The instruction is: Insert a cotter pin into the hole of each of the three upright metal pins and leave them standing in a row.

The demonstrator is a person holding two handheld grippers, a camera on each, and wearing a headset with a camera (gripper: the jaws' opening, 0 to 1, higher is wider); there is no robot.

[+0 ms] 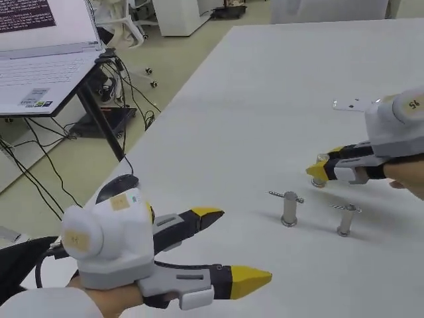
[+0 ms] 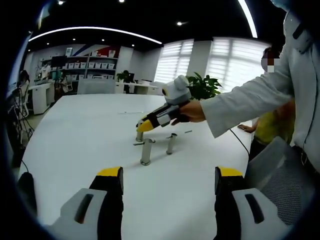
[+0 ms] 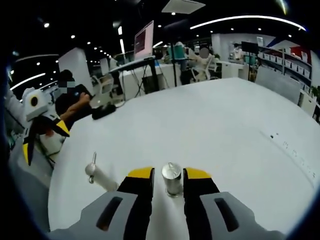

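A white bench point(image 1: 265, 79) runs across an open office, its top bare and matte. In the head view, at far left beyond the bench's edge, an open laptop point(image 1: 40, 66) sits on a dark stand, with black cables point(image 1: 126, 86) trailing to the pale floor below.

At lower left the left tool point(image 1: 232, 245) is held just above the bench, its yellow-tipped jaws wide apart and gripping nothing. A black mouse point(image 1: 118, 185) lies just behind it, near the bench's edge.

To the right of centre three short metal pins stand upright, near one another. The left pin point(image 1: 289, 209) has a cotter pin point(image 1: 283, 195) through its top. The far pin point(image 1: 320, 179) stands between the jaws of the right tool point(image 1: 324, 162), which reaches in from the right edge. The right pin point(image 1: 344, 222) also carries a cotter point(image 1: 346, 207). A small pale item point(image 1: 348, 105) lies further back on the bench.

In the right gripper view the jaws sit close on either side of the far pin point(image 3: 171, 177). Whether they press on it cannot be told.

The left gripper view looks across the bench to the pins, with window blinds point(image 2: 230, 60), a leafy plant point(image 2: 202, 87) and wall shelves point(image 2: 90, 65) behind. A white sleeve point(image 2: 250, 100) reaches in from the right.
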